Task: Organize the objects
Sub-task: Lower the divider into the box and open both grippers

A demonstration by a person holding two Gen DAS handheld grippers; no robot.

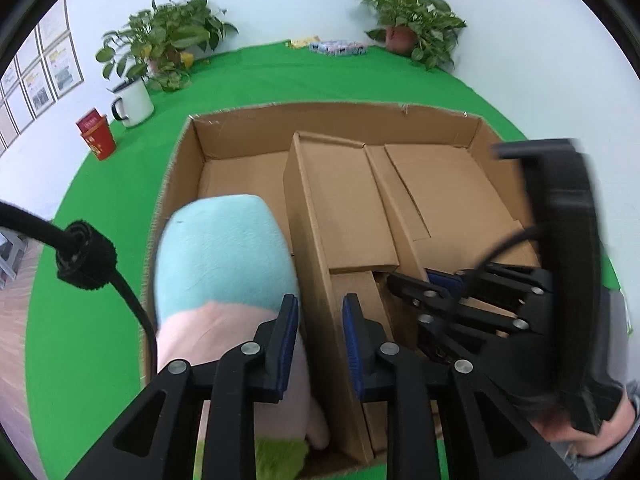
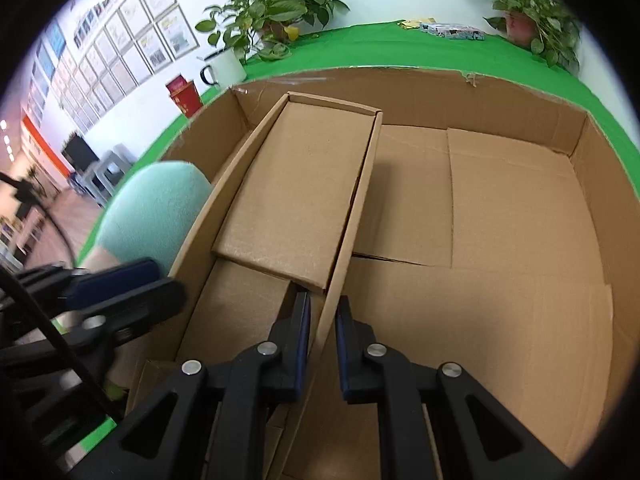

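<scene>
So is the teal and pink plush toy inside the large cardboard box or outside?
Inside: the plush toy stands in the cardboard box's left compartment, beside the inner divider.

A plush toy (image 1: pixel 224 264) lies in the big carton's (image 1: pixel 336 114) left part. An inner box (image 1: pixel 340 204) sits to its right.

The cardboard box (image 1: pixel 440 120) is showing plain brown, sitting on a bright green bench (image 1: pixel 320 76). The plush toy (image 1: pixel 224 256) is showing pale blue over pink, with lime green at lower frame. Upper left, a white mug (image 1: pixel 134 102) with dark handle and a red cup (image 1: pixel 98 140) are standing.
</scene>
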